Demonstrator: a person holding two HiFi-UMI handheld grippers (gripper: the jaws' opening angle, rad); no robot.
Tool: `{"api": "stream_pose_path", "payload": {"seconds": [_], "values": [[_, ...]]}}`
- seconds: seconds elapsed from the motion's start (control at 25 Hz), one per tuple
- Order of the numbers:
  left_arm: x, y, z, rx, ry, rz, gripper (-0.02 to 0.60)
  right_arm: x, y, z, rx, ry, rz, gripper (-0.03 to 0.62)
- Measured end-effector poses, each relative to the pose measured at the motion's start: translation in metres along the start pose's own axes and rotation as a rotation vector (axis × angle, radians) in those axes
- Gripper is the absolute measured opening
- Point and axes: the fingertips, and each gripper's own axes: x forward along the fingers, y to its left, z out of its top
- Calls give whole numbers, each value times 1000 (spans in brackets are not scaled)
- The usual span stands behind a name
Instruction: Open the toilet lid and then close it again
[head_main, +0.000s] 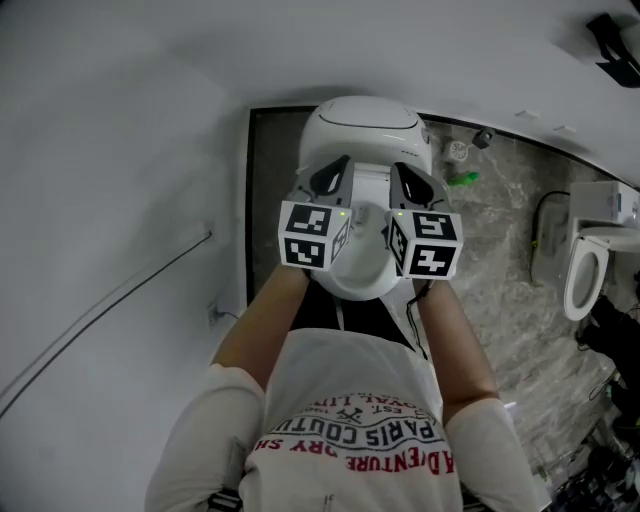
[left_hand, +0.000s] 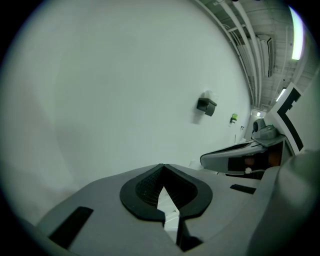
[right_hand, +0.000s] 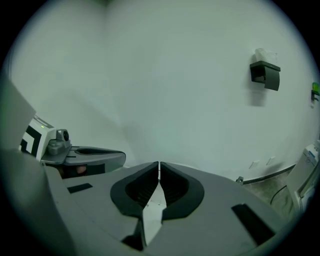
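Note:
In the head view the white toilet (head_main: 360, 130) stands against the wall, straight ahead of the person. Both grippers hover side by side over its middle and hide most of the lid and seat. My left gripper (head_main: 328, 178) is over the toilet's left half and my right gripper (head_main: 408, 180) over the right half. In the left gripper view the left gripper (left_hand: 162, 167) has its black pads closed tip to tip. In the right gripper view the right gripper (right_hand: 158, 165) is closed the same way. Only a white sliver shows behind each pair of pads. I cannot tell whether either touches the lid.
A second toilet (head_main: 590, 265) with its seat up stands at the right on the marbled floor (head_main: 500, 280). A green bottle (head_main: 462, 179) lies near the wall. A black holder (right_hand: 265, 74) hangs on the white wall. A cable (head_main: 120, 300) runs along the left wall.

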Motion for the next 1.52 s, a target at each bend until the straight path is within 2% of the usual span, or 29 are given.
{"api": "stream_pose_path", "payload": {"seconds": [0.2,0.32,0.52,0.68,0.84,1.04,1.2,1.52], "values": [[-21,-18,-16,-10,-43,13,6,-24,16,-20,-29,-32,16,17],[-32,-26,-28,-23,-36,8,6,-35,22,-35,-37,-32,-2,17],[-49,-41,-66,-16,36,-45,6,-42,29,-80,3,73,-24,17],[-68,-49,-96,-32,30,-72,6,-54,44,-109,-9,80,-64,17],[-82,-56,-121,-62,42,-106,6,-65,53,-137,22,93,-95,17],[-97,-62,-148,-47,25,-147,6,-71,63,-164,11,73,-125,17],[-104,-64,-167,-49,7,-147,6,-74,69,-183,5,56,-124,17],[-117,-80,-215,-66,39,-142,6,-86,77,-236,-3,86,-103,17]]}}
